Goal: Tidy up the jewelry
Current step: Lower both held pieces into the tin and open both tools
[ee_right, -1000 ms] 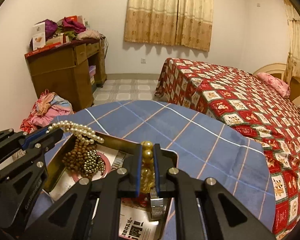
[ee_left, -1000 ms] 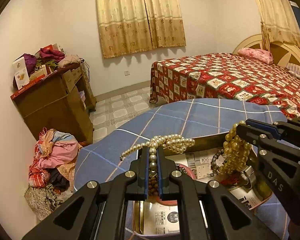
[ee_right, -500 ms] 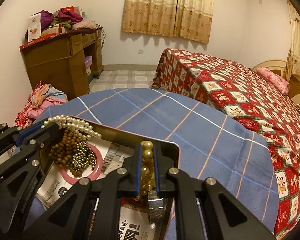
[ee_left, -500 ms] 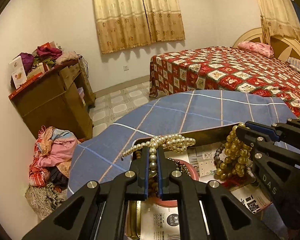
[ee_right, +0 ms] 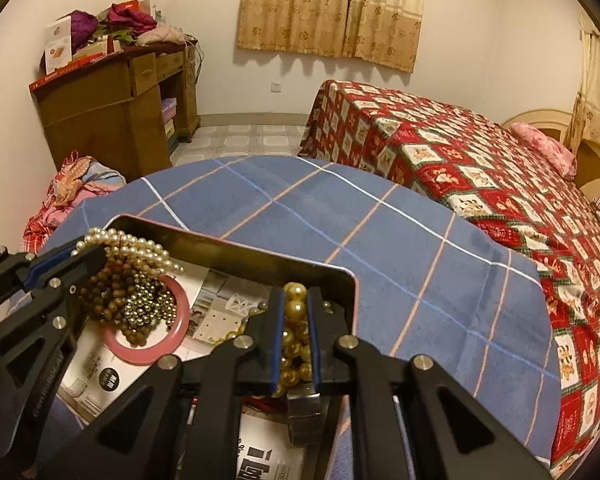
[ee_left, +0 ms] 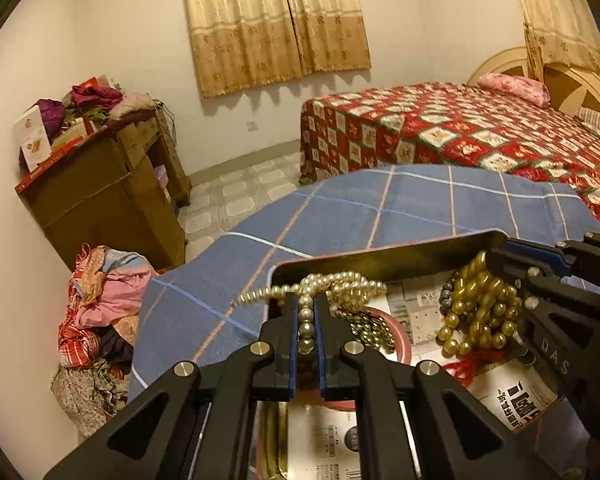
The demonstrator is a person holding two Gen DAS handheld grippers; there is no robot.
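Observation:
My left gripper is shut on a white pearl necklace, with brown wooden beads and small metallic beads hanging with it over a pink bangle. My right gripper is shut on a bunch of gold bead necklaces, low inside the tin. Both grippers are over an open metal tin box lined with printed paper, which sits on a blue plaid cloth. A silver watch clasp hangs under the gold beads.
A bed with a red patterned cover stands to the right. A brown wooden desk piled with things stands at the left wall, with a heap of clothes on the floor below it.
Both grippers have come lower and closer into the tin with their necklaces. The gold beads and the pearl bundle now hang nearer the tin's paper lining.

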